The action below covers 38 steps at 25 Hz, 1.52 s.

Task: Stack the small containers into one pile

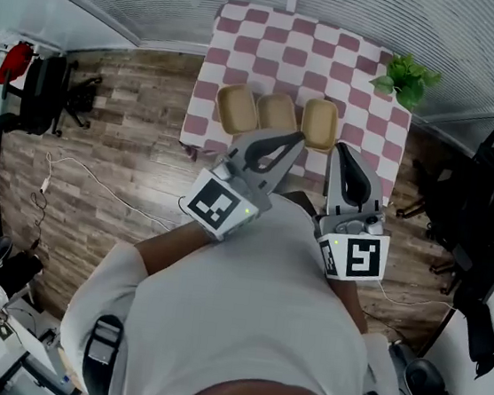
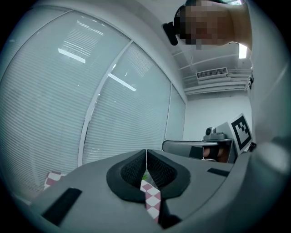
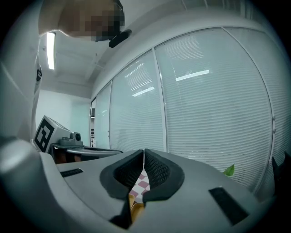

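Risk: knocking containers [image 1: 278, 113] off table [image 1: 291, 54] edge when lowering left gripper [image 1: 299, 139] and right gripper [image 1: 340, 149], jaws together and empty; spread before descent.

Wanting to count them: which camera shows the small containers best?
Head view: three tan containers side by side on the checkered table. Right gripper view catches only a tan sliver past its jaws; left gripper view shows none.

The containers [image 1: 277, 113] are tan, the counter [image 1: 300, 56] pink-and-white checked, the plant [image 1: 407, 78] green, the left claw [image 1: 301, 137] and right claw [image 1: 341, 148] grey.
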Each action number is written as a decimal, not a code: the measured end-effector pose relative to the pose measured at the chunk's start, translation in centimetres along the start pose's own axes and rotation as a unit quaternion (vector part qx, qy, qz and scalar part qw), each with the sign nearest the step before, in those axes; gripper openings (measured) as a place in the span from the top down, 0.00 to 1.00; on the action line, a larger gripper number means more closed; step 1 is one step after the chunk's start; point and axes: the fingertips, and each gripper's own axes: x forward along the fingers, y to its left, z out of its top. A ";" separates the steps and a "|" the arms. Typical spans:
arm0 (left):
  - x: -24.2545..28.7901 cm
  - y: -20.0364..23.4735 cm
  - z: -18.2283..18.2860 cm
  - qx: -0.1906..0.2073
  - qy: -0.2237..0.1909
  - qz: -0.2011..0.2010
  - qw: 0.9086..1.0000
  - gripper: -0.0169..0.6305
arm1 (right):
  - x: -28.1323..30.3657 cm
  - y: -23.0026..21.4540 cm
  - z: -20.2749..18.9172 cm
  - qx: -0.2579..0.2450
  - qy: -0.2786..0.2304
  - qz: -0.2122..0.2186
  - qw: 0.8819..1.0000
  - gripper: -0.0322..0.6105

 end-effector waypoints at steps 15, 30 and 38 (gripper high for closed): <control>4.7 1.6 -0.3 -0.012 0.012 0.019 1.000 0.92 | 2.2 -5.0 -0.6 -0.002 0.023 0.001 1.000 0.90; 5.9 1.9 -5.7 -0.051 0.074 0.039 0.995 0.92 | 1.9 -7.1 -5.5 0.032 0.080 0.003 0.996 0.90; 7.4 2.5 -7.4 -0.038 0.097 0.041 0.994 0.92 | 1.8 -9.1 -6.4 0.024 0.087 -0.012 0.996 0.90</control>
